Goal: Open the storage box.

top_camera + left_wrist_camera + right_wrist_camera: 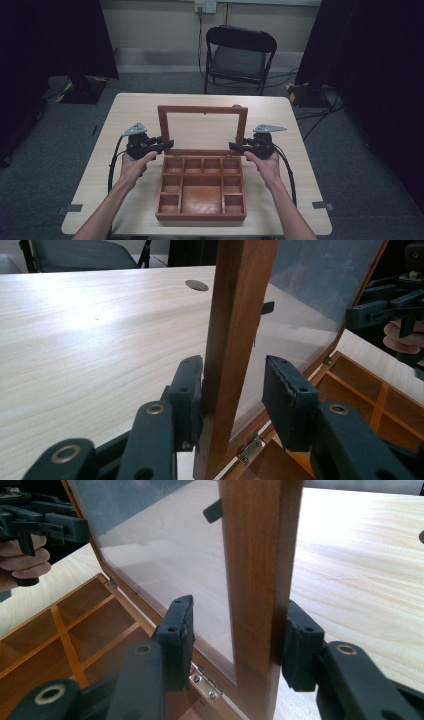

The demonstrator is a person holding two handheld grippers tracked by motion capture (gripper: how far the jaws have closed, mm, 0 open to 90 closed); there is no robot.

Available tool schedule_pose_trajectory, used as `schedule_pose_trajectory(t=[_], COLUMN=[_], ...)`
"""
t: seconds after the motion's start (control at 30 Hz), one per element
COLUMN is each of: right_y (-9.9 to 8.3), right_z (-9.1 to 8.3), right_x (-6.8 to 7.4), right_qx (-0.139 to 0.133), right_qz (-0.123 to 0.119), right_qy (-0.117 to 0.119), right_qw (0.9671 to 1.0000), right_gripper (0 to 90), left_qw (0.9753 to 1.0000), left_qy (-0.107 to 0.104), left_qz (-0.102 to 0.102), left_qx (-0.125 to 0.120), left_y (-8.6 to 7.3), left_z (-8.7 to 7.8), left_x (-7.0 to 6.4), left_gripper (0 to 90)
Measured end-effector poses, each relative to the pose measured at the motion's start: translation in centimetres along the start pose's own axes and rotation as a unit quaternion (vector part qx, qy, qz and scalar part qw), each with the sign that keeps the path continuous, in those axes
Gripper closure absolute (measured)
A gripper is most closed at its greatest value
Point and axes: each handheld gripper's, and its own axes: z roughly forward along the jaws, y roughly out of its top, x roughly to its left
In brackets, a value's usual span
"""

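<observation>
Where the pale wooden table (130, 107) spans the middle of the high view, a brown wooden box (201, 200) sits on it at centre, reaching toward the lower edge of the frame. Box is divided into small compartments around one wider bay at bottom centre; all appear empty. Its lid (202, 109), a wood frame around a clear pane, stands raised nearly upright above the box's far edge, hinged there. A black folding chair (240, 56) stands beyond the table, top centre of frame. Left gripper (159, 145), left of centre in the high view, is held in the person's left hand (136, 165) with jaws pointing inward at the lid's left frame post. In the left gripper view, left gripper (232, 390) straddles that post: the left pad touches the wood, the right pad stands apart from it on the pane side, so the jaws are parted, not clamped. Right gripper (239, 146), right of centre, is held in the right hand (265, 165). In the right gripper view, right gripper (237, 637) straddles the lid's other post: the right pad sits against the wood, the left pad is off the pane, jaws likewise released. Small metal hinge (206, 684) shows at bottom centre there; another hinge (250, 450) in the left gripper view.
</observation>
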Motion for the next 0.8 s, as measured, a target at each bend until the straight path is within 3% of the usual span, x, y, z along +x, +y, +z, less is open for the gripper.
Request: schedule_pose_trajectory(t=[0.57,0.6,0.8], right_y=[-0.3,-0.4,-0.6], right_z=[0.4,0.4,0.8], right_x=[-0.3,-0.4,-1.0], right_qx=[-0.011,-0.011,-0.008], right_qz=[0.005,0.007,0.019], right_qy=[-0.01,-0.01,-0.007], right_qw=[0.9999,0.9999,0.9998], right_gripper=[56.7,57.9,58.6], left_qw=[0.9999,0.9998,0.9996], left_qy=[0.005,0.014,0.013], left_qz=[-0.005,-0.008,-0.023], left_qx=[0.011,0.01,0.01], left_y=[-0.4,-0.5,-0.8], left_z=[0.3,0.6,1.1], left_x=[0.4,0.5,1.0], left_gripper=[60.6,61.5,63.9])
